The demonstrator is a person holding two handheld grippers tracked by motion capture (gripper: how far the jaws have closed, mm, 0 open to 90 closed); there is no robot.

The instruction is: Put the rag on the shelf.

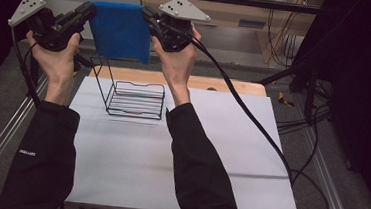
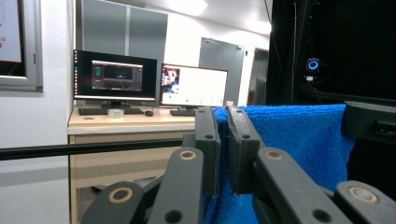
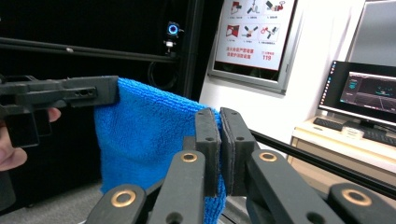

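Nearest to me in the high view are my two black sleeves [image 1: 44, 158], coming up from the bottom edge over the white table [image 1: 133, 170]. My left gripper [image 1: 91, 11] and my right gripper [image 1: 145, 12] are raised well above the table, each pinching an upper corner of the blue towel [image 1: 120, 30]. In the left gripper view the jaws are pressed together on a fold of the cloth; in the right gripper view they are clamped the same way on the opposite corner.

The towel hangs flat like a curtain between the two grippers. Its top edge runs level from left to right, stretched taut, and the rest drops straight down, with the lower right corner hanging a little lower than the left. It hangs above and just behind the black wire rack [image 1: 133, 98], which stands on the far part of the table, apart from the cloth.

The towel's lower edge is cut off in both gripper views. The towel covers the top of the rack's tall back frame, so I cannot tell how high that frame reaches.
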